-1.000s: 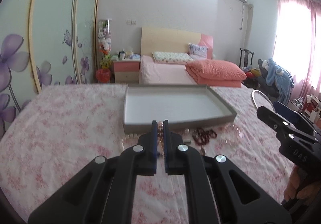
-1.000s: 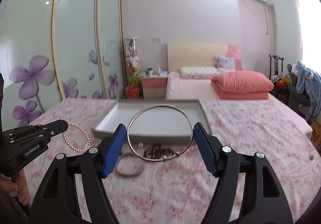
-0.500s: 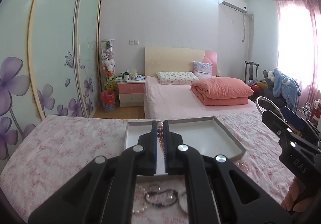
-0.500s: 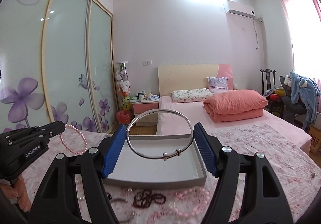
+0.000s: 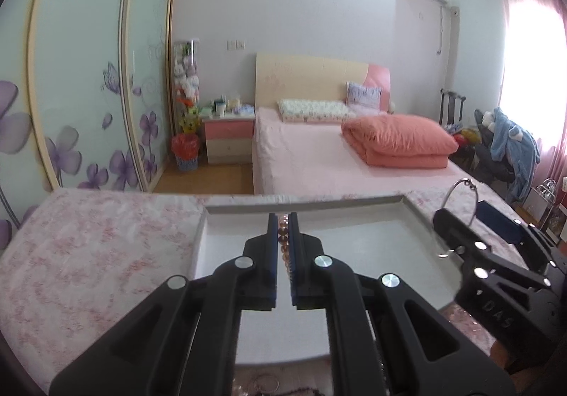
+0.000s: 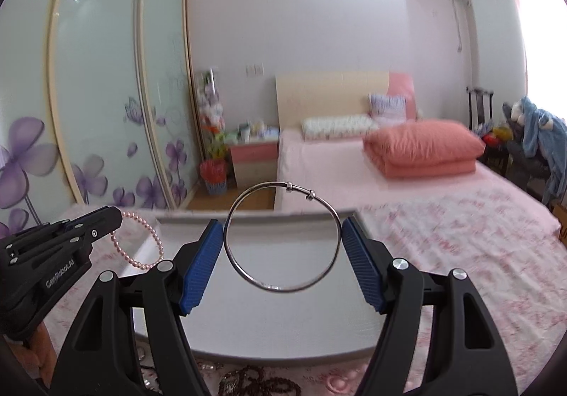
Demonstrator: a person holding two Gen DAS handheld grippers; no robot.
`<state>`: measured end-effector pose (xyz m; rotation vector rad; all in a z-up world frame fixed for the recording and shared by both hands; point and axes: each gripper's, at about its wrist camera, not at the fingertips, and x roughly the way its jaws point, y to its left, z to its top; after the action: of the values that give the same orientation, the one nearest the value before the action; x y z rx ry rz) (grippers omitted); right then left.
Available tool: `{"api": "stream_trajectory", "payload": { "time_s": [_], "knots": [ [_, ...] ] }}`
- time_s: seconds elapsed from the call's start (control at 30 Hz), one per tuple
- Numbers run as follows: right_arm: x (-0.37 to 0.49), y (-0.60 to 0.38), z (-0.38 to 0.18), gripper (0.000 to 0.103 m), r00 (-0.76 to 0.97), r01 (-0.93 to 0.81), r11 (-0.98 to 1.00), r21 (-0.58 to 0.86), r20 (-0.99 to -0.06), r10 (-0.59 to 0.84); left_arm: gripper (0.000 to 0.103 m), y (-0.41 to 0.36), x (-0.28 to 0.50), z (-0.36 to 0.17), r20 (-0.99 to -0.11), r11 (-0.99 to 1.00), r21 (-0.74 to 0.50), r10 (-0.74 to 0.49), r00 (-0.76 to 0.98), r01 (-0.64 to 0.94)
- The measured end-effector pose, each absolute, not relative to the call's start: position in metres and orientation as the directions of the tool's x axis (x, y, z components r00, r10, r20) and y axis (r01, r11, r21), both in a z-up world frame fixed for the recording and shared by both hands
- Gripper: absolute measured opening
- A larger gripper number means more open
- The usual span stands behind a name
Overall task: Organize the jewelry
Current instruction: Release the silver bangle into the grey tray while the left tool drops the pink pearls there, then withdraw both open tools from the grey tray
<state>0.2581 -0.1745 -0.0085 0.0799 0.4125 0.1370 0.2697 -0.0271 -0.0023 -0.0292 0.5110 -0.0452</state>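
I hold both grippers over the grey tray (image 6: pixel 283 318), which lies on the flowered surface (image 6: pixel 460 247) near its far edge. The jaws of my right gripper (image 6: pixel 282 250) are clamped on a silver bangle (image 6: pixel 282 236); they press it from both sides, so the ring stands upright between the blue pads (image 6: pixel 361 265). The jaws of my left gripper (image 5: pixel 282 250) are together on a bead bracelet (image 5: pixel 282 236), which hangs as a loop from the tip in the right view. I judge that both pieces are placed here for release into the tray. More jewelry (image 6: pixel 258 381) waits on the surface at the tray's near side.
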Motion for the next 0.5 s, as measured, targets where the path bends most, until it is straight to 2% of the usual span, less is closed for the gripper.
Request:
{"api": "stream_trajectory", "payload": {
  "time_s": [0.2, 0.23, 0.3, 0.43, 0.5],
  "knots": [
    [0.292, -0.171, -0.030, 0.070, 0.836, -0.116, 0.984, 0.132, -0.522, 0.168, 0.006, -0.028, 0.301, -0.024, -0.549, 0.999, -0.028, -0.038, 0.835, 0.026],
    [0.293, -0.172, -0.031, 0.075, 0.829, -0.113, 0.983, 0.142, -0.532, 0.172, 0.007, -0.028, 0.304, -0.027, -0.557, 0.999, -0.029, -0.040, 0.829, 0.028],
    [0.293, -0.173, -0.032, 0.080, 0.823, -0.111, 0.981, 0.160, -0.539, 0.181, 0.007, -0.027, 0.312, -0.033, -0.579, 0.999, -0.035, -0.042, 0.814, 0.026],
    [0.286, -0.178, -0.025, 0.080, 0.835, -0.114, 0.977, 0.180, -0.516, 0.193, 0.016, -0.019, 0.321, -0.041, -0.603, 0.997, -0.071, -0.058, 0.796, 0.019],
    [0.282, -0.184, -0.022, 0.080, 0.838, -0.110, 0.975, 0.194, -0.509, 0.196, 0.018, -0.015, 0.320, -0.041, -0.605, 0.996, -0.087, -0.060, 0.794, 0.009]
  ]
}}
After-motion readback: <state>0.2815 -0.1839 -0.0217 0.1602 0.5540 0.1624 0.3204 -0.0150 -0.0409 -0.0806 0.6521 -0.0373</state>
